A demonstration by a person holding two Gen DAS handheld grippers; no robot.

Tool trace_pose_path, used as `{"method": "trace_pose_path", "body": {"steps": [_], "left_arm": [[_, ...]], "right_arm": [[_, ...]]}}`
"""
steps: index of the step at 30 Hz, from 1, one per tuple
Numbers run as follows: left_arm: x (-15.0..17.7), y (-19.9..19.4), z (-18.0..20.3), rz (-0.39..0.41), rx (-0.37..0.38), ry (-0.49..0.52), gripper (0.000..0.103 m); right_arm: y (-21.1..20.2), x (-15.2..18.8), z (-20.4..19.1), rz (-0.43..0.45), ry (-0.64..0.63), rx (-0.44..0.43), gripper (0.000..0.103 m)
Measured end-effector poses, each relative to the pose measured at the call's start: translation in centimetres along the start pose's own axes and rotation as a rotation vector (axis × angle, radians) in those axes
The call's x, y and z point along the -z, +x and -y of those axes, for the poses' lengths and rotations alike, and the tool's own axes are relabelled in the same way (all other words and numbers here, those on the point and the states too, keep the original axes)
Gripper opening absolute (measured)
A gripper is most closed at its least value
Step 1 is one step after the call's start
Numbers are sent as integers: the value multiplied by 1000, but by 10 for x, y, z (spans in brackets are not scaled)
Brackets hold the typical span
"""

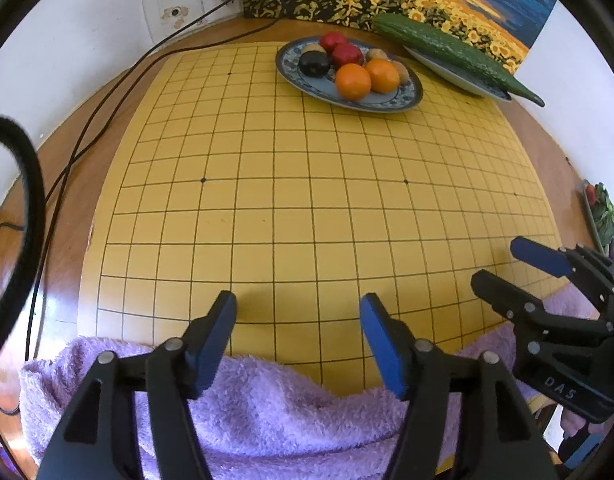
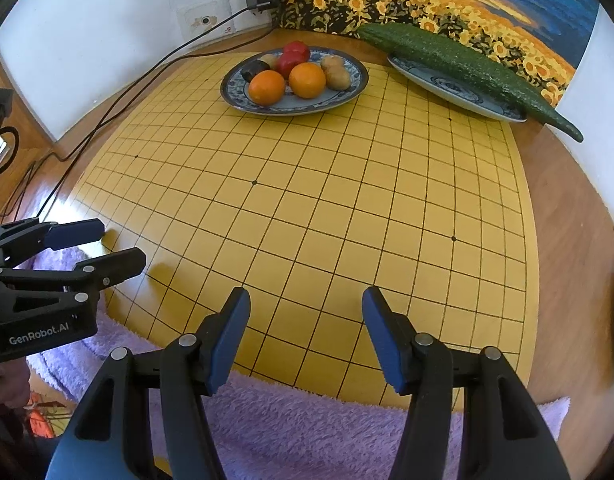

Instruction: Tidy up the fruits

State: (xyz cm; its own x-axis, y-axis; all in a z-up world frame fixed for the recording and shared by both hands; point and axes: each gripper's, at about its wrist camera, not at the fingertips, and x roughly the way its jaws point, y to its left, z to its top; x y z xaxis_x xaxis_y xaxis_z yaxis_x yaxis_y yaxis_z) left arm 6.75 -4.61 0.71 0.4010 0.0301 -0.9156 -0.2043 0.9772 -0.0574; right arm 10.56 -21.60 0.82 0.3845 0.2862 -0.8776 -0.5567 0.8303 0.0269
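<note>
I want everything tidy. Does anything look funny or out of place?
The cucumber is too long for its plate; its tip hangs past the rim. The round fruits sit neatly on the other plate.

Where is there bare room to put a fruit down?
The yellow grid board is bare from the purple towel up to the fruit plate. That plate is crowded, and the cucumber fills the second plate.
</note>
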Motion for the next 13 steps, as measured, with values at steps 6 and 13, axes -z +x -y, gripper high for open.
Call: {"method": "trace_pose_path", "body": {"steps": [6, 13], "left_arm": [[-1, -1, 2, 9, -10, 6, 71], [1, -3, 4, 31, -15, 12, 71]], "right_arm": [[0, 0, 2, -9, 10, -9, 60], [1, 1, 2, -11, 11, -7, 60]]}}
